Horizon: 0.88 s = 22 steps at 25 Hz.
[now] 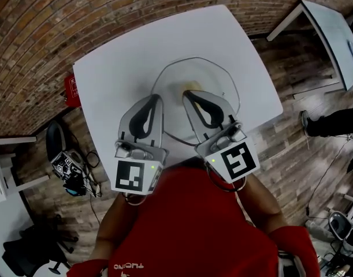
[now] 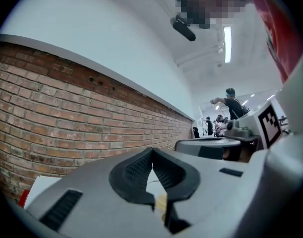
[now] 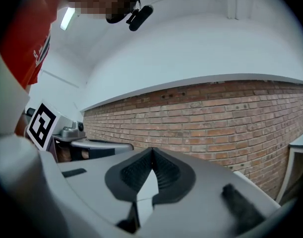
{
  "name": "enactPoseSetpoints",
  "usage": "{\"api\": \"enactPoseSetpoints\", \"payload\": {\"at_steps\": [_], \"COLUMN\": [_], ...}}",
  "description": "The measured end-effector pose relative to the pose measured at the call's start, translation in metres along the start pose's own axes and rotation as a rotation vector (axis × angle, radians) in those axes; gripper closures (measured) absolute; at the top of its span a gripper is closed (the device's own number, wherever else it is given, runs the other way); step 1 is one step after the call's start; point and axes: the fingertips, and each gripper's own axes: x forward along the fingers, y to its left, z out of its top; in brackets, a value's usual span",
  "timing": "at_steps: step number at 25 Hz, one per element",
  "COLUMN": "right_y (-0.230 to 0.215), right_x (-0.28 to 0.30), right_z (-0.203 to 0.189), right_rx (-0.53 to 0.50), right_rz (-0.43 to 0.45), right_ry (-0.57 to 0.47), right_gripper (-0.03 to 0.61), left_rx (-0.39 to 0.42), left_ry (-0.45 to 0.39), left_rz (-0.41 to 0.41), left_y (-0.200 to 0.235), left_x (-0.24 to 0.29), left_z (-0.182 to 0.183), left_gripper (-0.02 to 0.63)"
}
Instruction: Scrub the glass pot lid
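The glass pot lid (image 1: 221,79) lies flat on the white table (image 1: 118,56), a clear disc with a thin rim. A pale yellow patch (image 1: 192,87) shows at its middle; what it is I cannot tell. My left gripper (image 1: 159,97) hovers over the lid's left edge, jaws shut with nothing between them. My right gripper (image 1: 186,93) is over the lid's middle, close beside the yellow patch, also shut and empty. In the left gripper view the shut jaw tips (image 2: 151,150) point at a brick wall, and the yellow patch (image 2: 161,201) shows below them. The right gripper view shows shut tips (image 3: 151,150) too.
A brick wall runs behind the table. A red object (image 1: 71,90) sits by the table's left edge. Below it on the wooden floor are a black chair (image 1: 56,140) and a marker-covered device (image 1: 67,166). A second white table (image 1: 332,33) and a person's leg (image 1: 332,123) are at the right.
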Motion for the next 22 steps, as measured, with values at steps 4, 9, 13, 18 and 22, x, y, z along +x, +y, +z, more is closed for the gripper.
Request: {"api": "enactPoseSetpoints", "payload": {"at_steps": [4,9,13,18,22], "right_y": [0.006,0.006,0.006,0.001,-0.004], "right_x": [-0.002,-0.001,0.001,0.001,0.000], "right_z": [0.004,0.004,0.005,0.006,0.007], "right_rx": [-0.011,-0.020,-0.027,-0.029,-0.029], "right_rz": [0.014,0.007,0.002,-0.011,-0.018], "right_ry": [-0.008,-0.004,-0.003,0.002,0.002], "right_gripper": [0.549,0.549,0.549,0.549,0.549], "left_rx": [0.005,0.001,-0.005,-0.010,-0.016], "left_ry": [-0.026,-0.052,-0.059,-0.061,-0.060], "left_rz": [-0.026,-0.042,-0.057,-0.076,-0.077], "left_y": [-0.005,-0.009,-0.011,-0.013,-0.014], "left_x": [-0.001,0.002,0.004,0.009,0.012], "left_z": [0.007,0.013,0.014,0.013,0.014], "left_gripper": [0.597,0.597,0.597,0.597,0.597]}}
